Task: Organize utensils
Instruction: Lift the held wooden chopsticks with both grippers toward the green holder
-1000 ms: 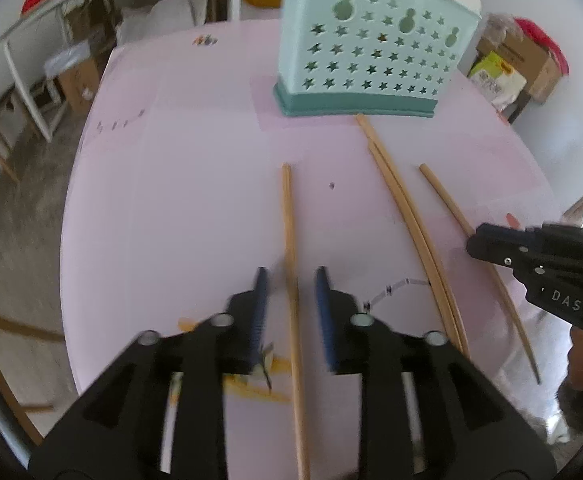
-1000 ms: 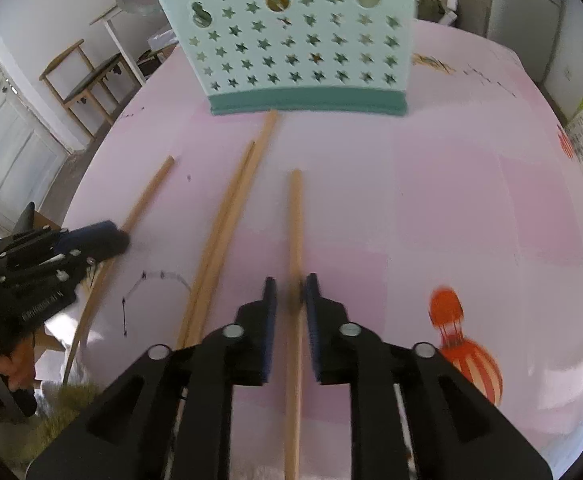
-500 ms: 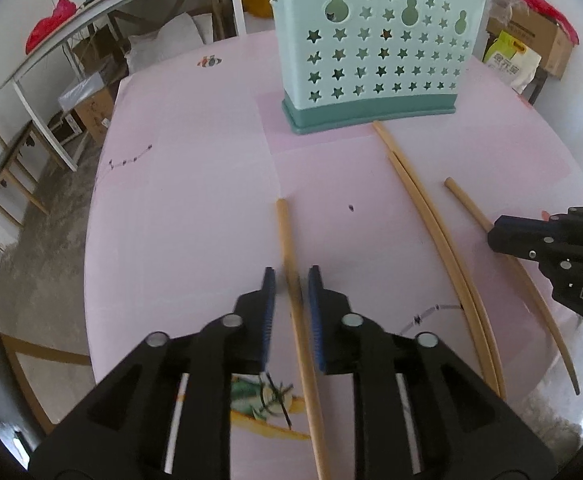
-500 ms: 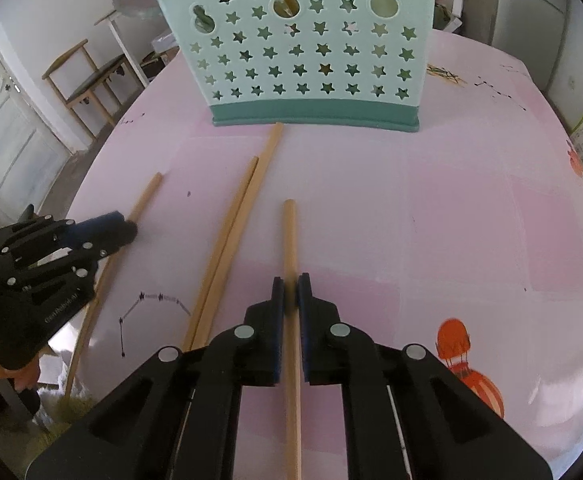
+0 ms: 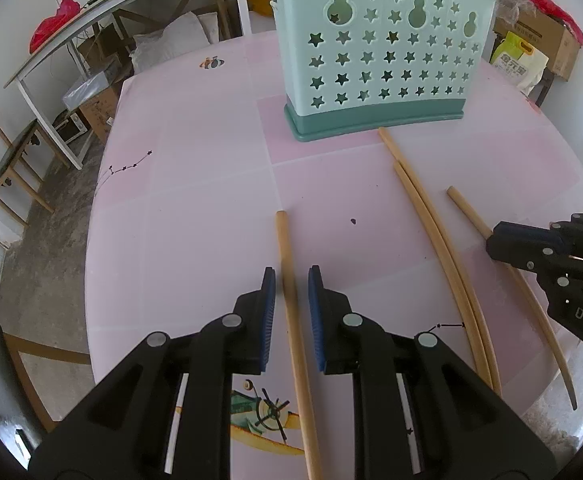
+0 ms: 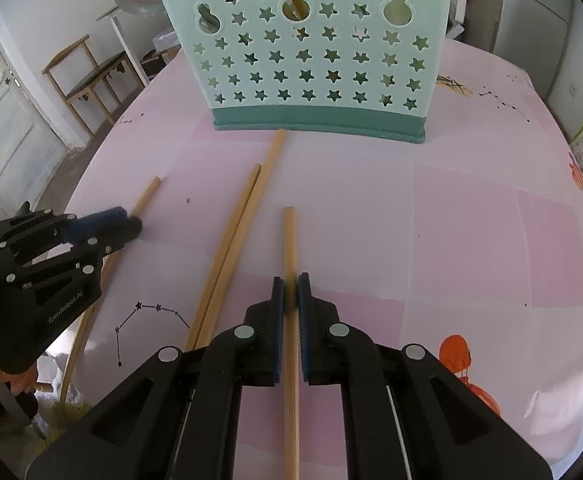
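Chopsticks [image 6: 227, 248]: four; holder [image 6: 311, 52]: one; grippers: two.

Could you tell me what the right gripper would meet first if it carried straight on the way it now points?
Probably the pink table, since the right gripper, shut on a chopstick, points downward; beyond lies the star-holed holder.

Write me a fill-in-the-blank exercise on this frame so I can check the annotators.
1. ___ loose chopsticks lie on the pink table.
2. Most holes in the mint holder are shaped like ___.
3. The right gripper is shut on the chopstick lying farthest ___ in its own view.

Missing words: four; stars; right
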The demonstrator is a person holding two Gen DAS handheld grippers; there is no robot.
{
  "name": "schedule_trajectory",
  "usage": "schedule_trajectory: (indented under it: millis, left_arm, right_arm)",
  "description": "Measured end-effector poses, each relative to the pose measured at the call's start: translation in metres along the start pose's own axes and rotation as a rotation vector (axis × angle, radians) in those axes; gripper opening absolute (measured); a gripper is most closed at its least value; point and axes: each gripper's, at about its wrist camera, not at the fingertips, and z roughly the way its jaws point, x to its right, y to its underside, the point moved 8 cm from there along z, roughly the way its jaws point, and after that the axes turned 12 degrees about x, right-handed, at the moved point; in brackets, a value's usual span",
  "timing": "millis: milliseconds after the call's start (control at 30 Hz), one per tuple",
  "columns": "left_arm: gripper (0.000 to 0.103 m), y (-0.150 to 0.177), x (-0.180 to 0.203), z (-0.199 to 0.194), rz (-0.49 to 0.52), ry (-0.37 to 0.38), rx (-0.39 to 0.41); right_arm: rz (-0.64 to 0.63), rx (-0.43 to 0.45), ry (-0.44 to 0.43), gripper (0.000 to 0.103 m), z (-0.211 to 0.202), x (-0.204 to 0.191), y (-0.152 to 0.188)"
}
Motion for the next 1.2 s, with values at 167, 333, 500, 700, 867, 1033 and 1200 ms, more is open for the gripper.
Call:
schedule_trajectory:
  millis: [167,333,500,700,867,1033,1200]
  left_arm:
    - [0.015,0.0,0.001,-0.002,0.011,-0.006,0.001]
    - [0.015,0.001,0.001,-0.002,0.014,-0.007,0.0]
    - [0.015,0.0,0.001,-0.002,0.013,-0.007,0.0]
    - [0.015,0.0,0.002,-0.002,0.017,-0.008,0.0]
    - [0.015,0.001,0.002,-0.002,0.019,-0.009,0.001]
    - [0.015,0.001,0.002,-0.002,0.019,-0.009,0.001]
    - [0.015,0.001,0.002,-0.002,0.018,-0.009,0.0]
  right_arm:
    - [-0.005,-0.001,-0.005,0.007,0.001,-0.001,0.0]
    - [0.034,-0.004,-0.014,0.007,0.002,0.0,-0.001]
    - [0.048,-0.008,-0.017,0.007,0.002,0.002,-0.002]
    - [0.054,0.005,-0.022,0.007,-0.002,0.003,-0.004]
    - [0.061,0.015,-0.026,0.007,-0.005,0.004,-0.01]
    - [0.069,0.016,-0.028,0.007,-0.006,0.004,-0.012]
    - [0.079,0.016,-0.032,0.007,-0.006,0.005,-0.012]
